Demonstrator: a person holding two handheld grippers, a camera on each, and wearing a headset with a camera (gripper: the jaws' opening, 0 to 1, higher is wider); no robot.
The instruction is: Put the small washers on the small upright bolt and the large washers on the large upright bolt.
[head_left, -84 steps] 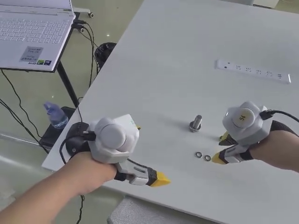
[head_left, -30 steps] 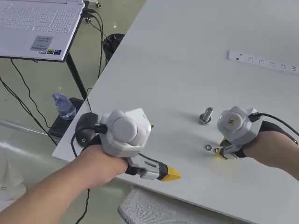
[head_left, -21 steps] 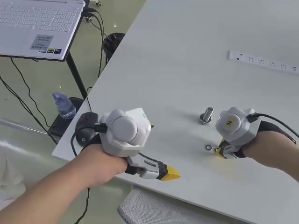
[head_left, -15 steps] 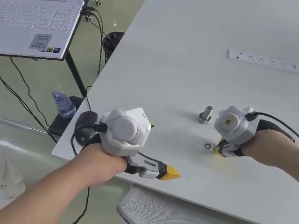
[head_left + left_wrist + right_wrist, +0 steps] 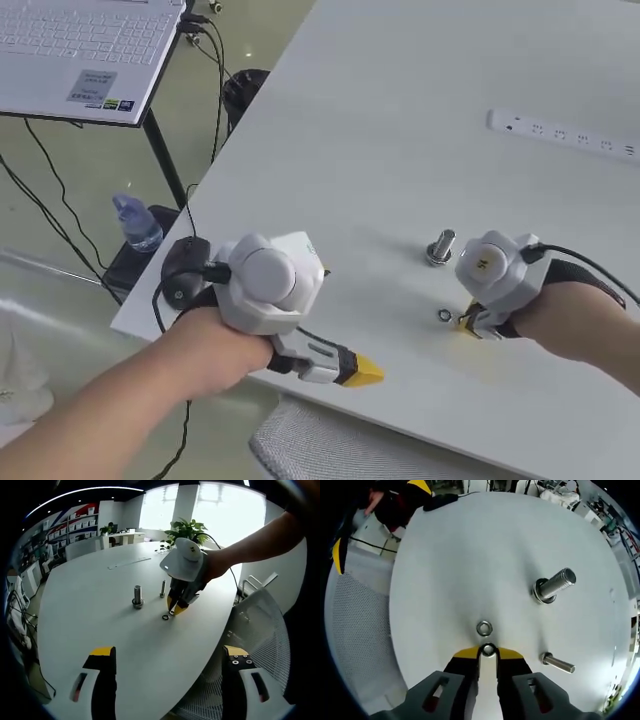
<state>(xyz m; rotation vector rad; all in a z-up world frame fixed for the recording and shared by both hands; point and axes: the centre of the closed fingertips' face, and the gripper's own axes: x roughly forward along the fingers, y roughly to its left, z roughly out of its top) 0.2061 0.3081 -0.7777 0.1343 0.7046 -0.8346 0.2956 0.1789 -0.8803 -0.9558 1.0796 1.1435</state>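
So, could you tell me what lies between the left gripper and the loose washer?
Bare white table: the left gripper view shows nothing between the left gripper and the loose washer.

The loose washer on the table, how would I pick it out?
Start at the white table and find the large bolt standing on it. Nearer the right gripper lies the loose washer, flat and free, unlike the second washer pinched between the jaws.
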